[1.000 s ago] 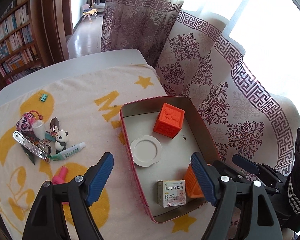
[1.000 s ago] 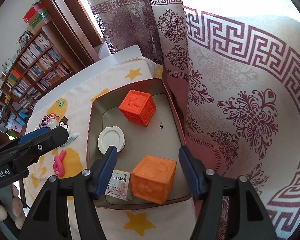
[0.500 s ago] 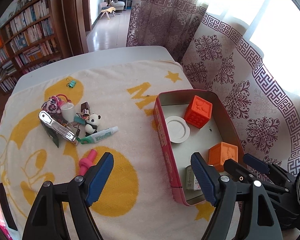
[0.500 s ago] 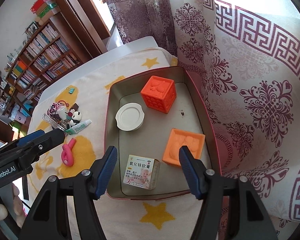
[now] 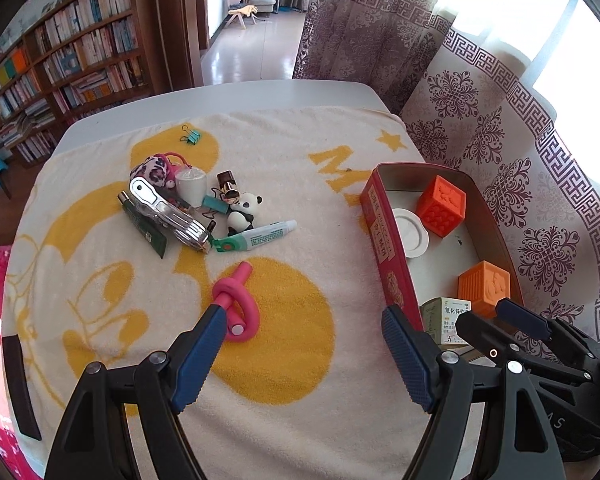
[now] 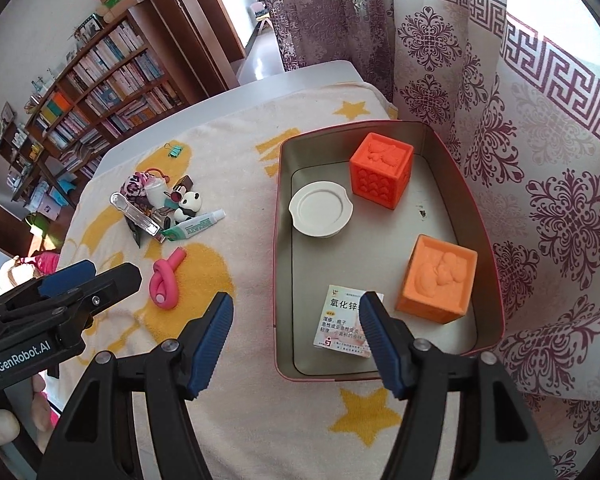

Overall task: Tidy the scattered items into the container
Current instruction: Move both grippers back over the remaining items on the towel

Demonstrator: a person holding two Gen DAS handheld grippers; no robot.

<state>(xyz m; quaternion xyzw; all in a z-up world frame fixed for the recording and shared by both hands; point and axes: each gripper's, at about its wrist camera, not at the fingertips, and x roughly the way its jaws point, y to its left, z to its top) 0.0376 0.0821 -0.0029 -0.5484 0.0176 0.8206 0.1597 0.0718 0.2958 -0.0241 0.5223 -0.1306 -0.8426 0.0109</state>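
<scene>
A red tin [image 6: 278, 208] [image 5: 380, 232] lies on a cream and yellow towel [image 5: 280, 160]. It holds two orange cubes [image 6: 381, 170] [image 6: 438, 278], a white lid [image 6: 321, 214] and a medicine box [image 6: 342, 320]. A pink knotted tube [image 5: 240, 304] [image 6: 165, 278] lies left of the tin. Further left is a pile: toothpaste tube [image 5: 256, 236], panda [image 5: 243, 214], metal clip [image 5: 166, 210]. My left gripper [image 5: 304, 356] is open above the towel, the pink tube by its left finger. My right gripper [image 6: 296, 344] is open over the tin's near left corner.
A green binder clip [image 5: 191, 136] lies on the towel's far side. A patterned curtain [image 6: 540, 140] hangs close along the right of the tin. Bookshelves [image 5: 60, 68] stand at the far left. The left gripper's body [image 6: 40, 320] shows in the right wrist view.
The left gripper has swung left, from over the tin to over the towel by the pink tube. The right gripper has pulled back and up, away from the orange cube.
</scene>
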